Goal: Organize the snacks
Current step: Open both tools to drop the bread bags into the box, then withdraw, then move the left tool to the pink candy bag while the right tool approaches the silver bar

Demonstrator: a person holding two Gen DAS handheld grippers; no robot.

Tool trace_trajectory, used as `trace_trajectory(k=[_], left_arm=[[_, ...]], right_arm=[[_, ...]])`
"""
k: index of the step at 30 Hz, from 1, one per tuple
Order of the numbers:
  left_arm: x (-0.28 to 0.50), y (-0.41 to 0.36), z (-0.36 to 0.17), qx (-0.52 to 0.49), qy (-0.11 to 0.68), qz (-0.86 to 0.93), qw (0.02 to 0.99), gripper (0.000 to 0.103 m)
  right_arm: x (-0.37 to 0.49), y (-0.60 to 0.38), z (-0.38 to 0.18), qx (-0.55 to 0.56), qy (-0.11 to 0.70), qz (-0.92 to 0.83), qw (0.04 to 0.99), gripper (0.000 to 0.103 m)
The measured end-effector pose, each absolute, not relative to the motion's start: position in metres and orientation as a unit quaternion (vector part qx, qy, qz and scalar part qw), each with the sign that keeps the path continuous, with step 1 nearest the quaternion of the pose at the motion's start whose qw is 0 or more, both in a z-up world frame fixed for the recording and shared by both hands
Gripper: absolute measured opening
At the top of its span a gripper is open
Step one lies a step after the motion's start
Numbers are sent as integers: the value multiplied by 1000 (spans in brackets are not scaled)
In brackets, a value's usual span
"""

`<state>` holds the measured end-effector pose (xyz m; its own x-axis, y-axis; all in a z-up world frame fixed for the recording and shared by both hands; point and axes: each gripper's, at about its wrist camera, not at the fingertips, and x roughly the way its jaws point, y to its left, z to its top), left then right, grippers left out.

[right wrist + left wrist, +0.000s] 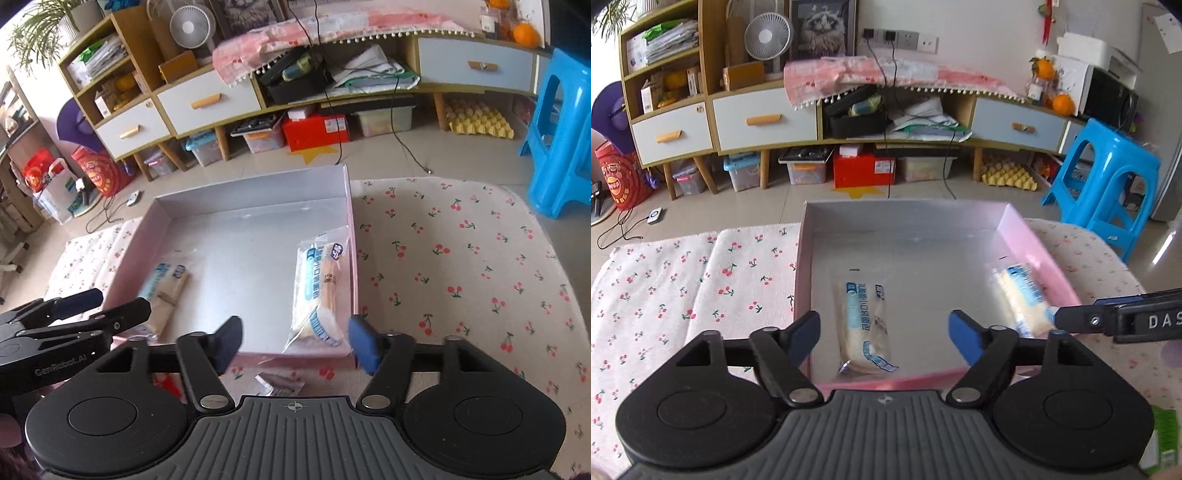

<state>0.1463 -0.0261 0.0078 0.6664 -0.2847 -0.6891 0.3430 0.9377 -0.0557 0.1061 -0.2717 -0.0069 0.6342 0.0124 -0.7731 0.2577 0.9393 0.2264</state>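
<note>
Left gripper (884,334) and right gripper (295,339): jaws apart, empty. Two snack packets (864,325) (319,291) lie in the pink box (255,206), at 9 and 3 o'clock. Placing step apparently done; next, fetch another snack.

Bright soft daylight, fisheye-bent edges, slight motion blur.

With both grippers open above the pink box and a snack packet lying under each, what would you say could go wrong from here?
1. The right-hand packet lies against the pink box wall, its near end over the front rim; it may slip out.
2. A small wrapper lies on the cherry-print cloth outside the box and could be overlooked.
3. The left gripper and right gripper hover close together; they might knock as they withdraw, disturbing the left-hand packet.
</note>
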Motion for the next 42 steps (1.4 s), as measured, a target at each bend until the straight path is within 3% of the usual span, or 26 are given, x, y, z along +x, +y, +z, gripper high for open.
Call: trace_trajectory(k=[5,7,14,17,42], left_arm=[[127,-23,19,42,373,-164,913,92],[120,-21,21,41,382,-161,909,94],[97,-15,27,50,404,-150,901,99],[88,-11,29,47,412,-144,899,102],[43,44,-24,10,420,-147,896,99]], right_arm=[[86,-253,15,127,412,-67,900,79],[77,-246,22,110,406,-70,905,84],[48,-228,35,78,403,-69,909,85],[36,-221,38,67,395,-77,913,96],[-13,-195,-22,11,396,25,918,99]])
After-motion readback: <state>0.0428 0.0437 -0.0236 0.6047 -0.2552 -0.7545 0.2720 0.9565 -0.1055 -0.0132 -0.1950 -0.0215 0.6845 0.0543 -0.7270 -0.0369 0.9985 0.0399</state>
